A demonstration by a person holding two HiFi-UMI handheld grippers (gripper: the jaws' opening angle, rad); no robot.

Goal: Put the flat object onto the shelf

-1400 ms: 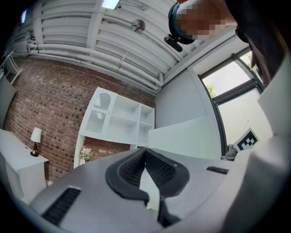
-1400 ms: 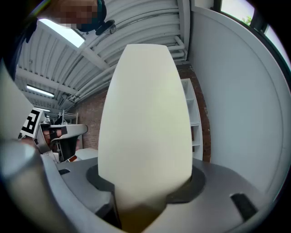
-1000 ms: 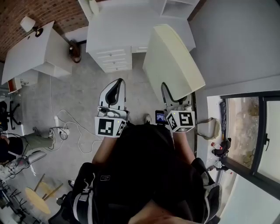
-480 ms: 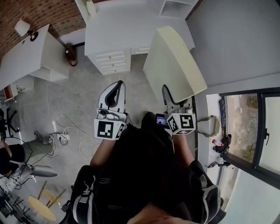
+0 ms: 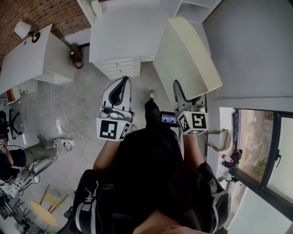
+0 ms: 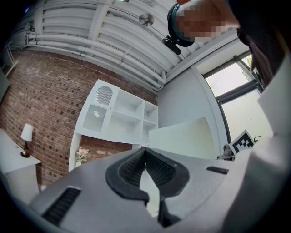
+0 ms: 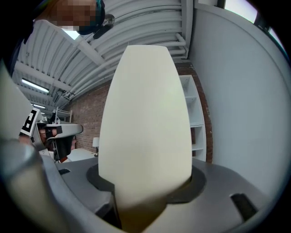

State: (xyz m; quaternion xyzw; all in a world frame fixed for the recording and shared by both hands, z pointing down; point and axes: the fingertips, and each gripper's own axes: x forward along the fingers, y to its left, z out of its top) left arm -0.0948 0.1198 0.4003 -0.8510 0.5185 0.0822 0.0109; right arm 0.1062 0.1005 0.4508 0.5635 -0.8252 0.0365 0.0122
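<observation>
The flat object is a large cream board (image 5: pixel 187 59), standing on edge and tilted, with my right gripper (image 5: pixel 179 93) shut on its lower end. In the right gripper view the board (image 7: pixel 145 118) fills the middle and rises from between the jaws (image 7: pixel 145 191). My left gripper (image 5: pixel 122 87) is held beside it, to the left, jaws shut with nothing in them (image 6: pixel 145 157). The white cubby shelf (image 6: pixel 122 116) stands ahead against the brick wall, its top edge just showing in the head view (image 5: pixel 192 7). The board (image 6: pixel 182 139) also shows at the right of the left gripper view.
A white desk with drawers (image 5: pixel 121 36) stands straight ahead, and a white table (image 5: pixel 32 55) with a lamp (image 5: pixel 23 28) is at the left. Cables (image 5: pixel 68 137) lie on the grey floor. A grey wall (image 5: pixel 247 41) and a window (image 5: pixel 261 146) close the right side.
The person has stepped forward, one foot now out in front. The board and both grippers have moved nearer the desk and shelf. Both grips are unchanged.
</observation>
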